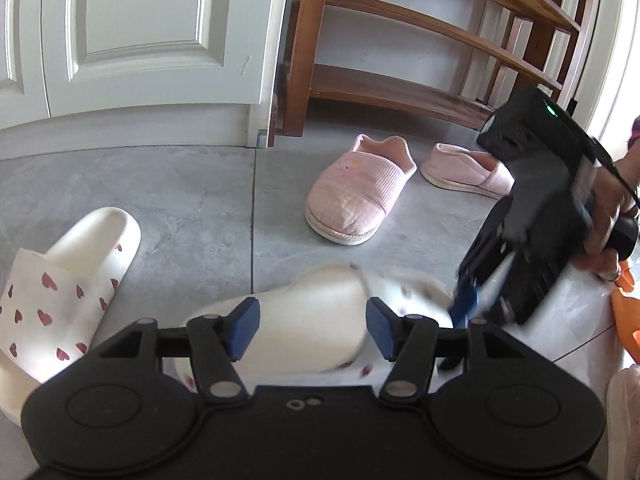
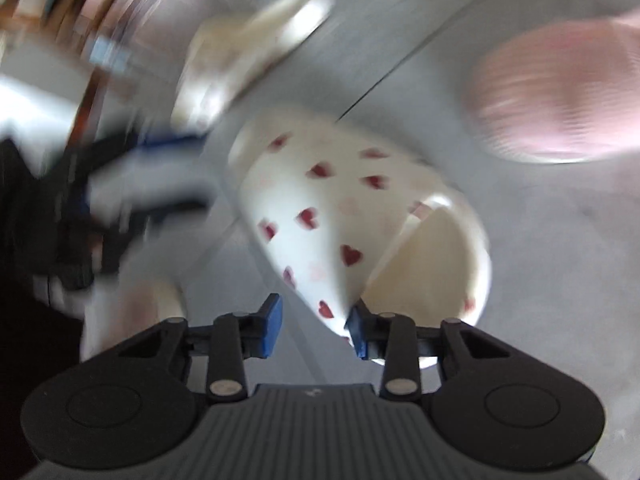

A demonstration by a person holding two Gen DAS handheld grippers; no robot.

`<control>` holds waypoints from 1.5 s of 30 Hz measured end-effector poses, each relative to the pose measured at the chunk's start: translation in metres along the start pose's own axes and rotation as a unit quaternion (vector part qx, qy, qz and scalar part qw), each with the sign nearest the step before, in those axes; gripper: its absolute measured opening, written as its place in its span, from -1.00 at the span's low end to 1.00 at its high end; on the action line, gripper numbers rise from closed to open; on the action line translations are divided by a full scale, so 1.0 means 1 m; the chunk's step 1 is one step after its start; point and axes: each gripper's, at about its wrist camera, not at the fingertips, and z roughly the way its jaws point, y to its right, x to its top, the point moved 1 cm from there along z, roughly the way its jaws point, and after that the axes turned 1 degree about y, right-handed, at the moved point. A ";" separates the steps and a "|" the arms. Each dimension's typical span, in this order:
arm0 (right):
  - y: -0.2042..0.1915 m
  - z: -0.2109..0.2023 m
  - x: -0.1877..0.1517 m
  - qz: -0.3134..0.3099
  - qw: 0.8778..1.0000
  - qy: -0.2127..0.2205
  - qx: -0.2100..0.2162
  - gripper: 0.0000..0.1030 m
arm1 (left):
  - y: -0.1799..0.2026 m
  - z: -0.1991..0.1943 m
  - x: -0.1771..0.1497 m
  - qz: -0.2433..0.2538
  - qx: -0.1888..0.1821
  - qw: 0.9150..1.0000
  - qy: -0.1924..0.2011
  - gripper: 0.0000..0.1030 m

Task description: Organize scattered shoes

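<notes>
Two white slides with red hearts lie on the grey floor. One slide (image 1: 60,292) is at the left. The other slide (image 1: 316,320) lies just beyond my open left gripper (image 1: 308,330), between its blue pads. My right gripper (image 2: 314,328) is open over this slide's heart strap (image 2: 320,208); its right pad touches the strap's edge. The right gripper also shows in the left wrist view (image 1: 464,308), at the slide's toe. Two pink slippers (image 1: 356,188) (image 1: 464,170) lie farther off. The right wrist view is blurred.
A wooden shoe rack (image 1: 440,40) stands at the back against the wall, its low shelves bare. A white panelled door (image 1: 140,40) is to its left. Something orange (image 1: 628,312) lies at the right edge.
</notes>
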 end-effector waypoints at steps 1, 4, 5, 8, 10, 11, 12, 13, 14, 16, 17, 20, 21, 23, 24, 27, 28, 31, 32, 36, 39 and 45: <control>-0.015 0.008 0.000 -0.039 0.999 -0.021 0.009 -0.20 | -0.001 -0.002 -0.001 -0.002 -0.005 1.000 0.000 0.10; -0.052 0.014 -0.003 -0.162 0.985 -0.052 0.023 -0.20 | -0.002 -0.011 -0.006 -0.004 -0.011 1.000 0.000 0.08; -0.061 0.013 -0.006 -0.202 0.977 -0.063 0.013 -0.19 | -0.003 -0.012 -0.008 -0.004 -0.009 1.000 0.000 0.09; -0.070 0.002 -0.011 -0.271 0.959 -0.078 -0.023 -0.18 | -0.008 -0.018 -0.013 -0.017 0.014 1.000 0.003 0.10; -0.074 -0.002 -0.009 -0.305 0.949 -0.070 -0.049 -0.18 | -0.013 -0.022 -0.015 -0.031 0.030 0.999 0.009 0.12; -0.077 -0.008 -0.007 -0.327 0.941 -0.057 -0.069 -0.17 | -0.015 -0.025 -0.015 -0.037 0.039 0.998 0.013 0.12; -0.079 -0.012 -0.003 -0.346 0.933 -0.046 -0.085 -0.16 | -0.017 -0.027 -0.015 -0.040 0.044 0.998 0.015 0.12; -0.085 -0.016 0.001 -0.373 0.922 -0.038 -0.096 -0.08 | -0.018 -0.029 -0.015 -0.040 0.048 0.998 0.017 0.12; -0.094 -0.020 0.004 -0.405 0.908 -0.034 -0.103 -0.05 | -0.019 -0.032 -0.015 -0.039 0.051 0.998 0.018 0.12; -0.109 -0.018 0.014 -0.455 0.884 -0.032 -0.100 0.02 | -0.020 -0.039 -0.017 -0.032 0.068 0.997 0.019 0.12; -0.114 -0.015 0.018 -0.475 0.874 -0.034 -0.096 0.06 | -0.020 -0.043 -0.018 -0.028 0.078 0.996 0.018 0.13; -0.139 0.000 0.034 -0.557 0.823 -0.069 -0.081 0.27 | -0.023 -0.053 -0.022 -0.022 0.103 0.994 0.017 0.13; -0.143 0.009 0.041 -0.570 0.813 -0.089 -0.077 0.28 | -0.024 -0.056 -0.023 -0.026 0.107 0.994 0.018 0.13; -0.151 0.034 0.060 -0.588 0.794 -0.138 -0.066 0.28 | -0.028 -0.062 -0.027 -0.042 0.113 0.992 0.020 0.14; -0.151 0.048 0.069 -0.583 0.793 -0.167 -0.058 0.28 | -0.029 -0.064 -0.028 -0.046 0.115 0.992 0.020 0.14; -0.146 0.087 0.087 -0.559 0.784 -0.267 -0.028 -0.12 | -0.036 -0.070 -0.033 -0.059 0.122 0.990 0.024 0.15; -0.146 0.092 0.091 -0.554 0.783 -0.281 -0.022 -0.16 | -0.038 -0.072 -0.034 -0.062 0.125 0.990 0.026 0.15; -0.144 0.102 0.103 -0.536 0.787 -0.304 -0.008 -0.25 | -0.047 -0.076 -0.035 -0.076 0.136 0.987 0.033 0.17; -0.140 0.099 0.106 -0.530 0.793 -0.300 -0.011 -0.26 | -0.048 -0.076 -0.034 -0.080 0.138 0.987 0.035 0.17; -0.122 0.086 0.138 -0.472 0.852 -0.222 -0.046 -0.25 | -0.057 -0.080 -0.031 -0.091 0.154 0.982 0.052 0.20; -0.106 0.078 0.181 -0.356 0.925 -0.087 -0.101 -0.38 | -0.063 -0.085 -0.029 -0.101 0.168 0.979 0.063 0.24; -0.097 0.091 0.214 -0.214 0.976 0.001 -0.046 -0.43 | -0.080 -0.097 -0.029 -0.121 0.212 0.966 0.082 0.26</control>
